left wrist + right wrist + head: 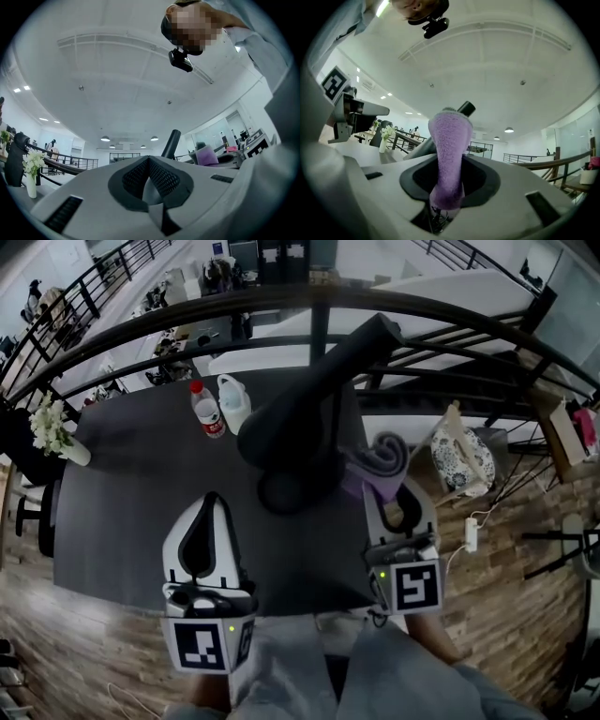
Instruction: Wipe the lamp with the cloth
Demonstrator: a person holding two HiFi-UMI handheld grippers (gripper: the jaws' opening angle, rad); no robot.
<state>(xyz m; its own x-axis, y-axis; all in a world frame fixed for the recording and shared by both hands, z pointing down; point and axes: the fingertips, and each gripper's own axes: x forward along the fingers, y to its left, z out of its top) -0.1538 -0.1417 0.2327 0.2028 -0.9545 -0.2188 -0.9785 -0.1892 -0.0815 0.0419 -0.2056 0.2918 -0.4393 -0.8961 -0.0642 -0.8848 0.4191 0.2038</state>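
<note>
The right gripper [394,495] is clamped on a purple cloth [385,457], which stands up from its jaws just beside the right side of the black lamp [300,427] on the dark table [122,493]. The left gripper [210,504] hovers nearer the table's front edge, its jaws together and empty.

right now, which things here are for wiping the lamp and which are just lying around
For the job: lamp; cloth, held in the right gripper; left gripper, shut and empty.

Lying about: water bottle; clear jug; vase of flowers; patterned bag beside the table.
</note>
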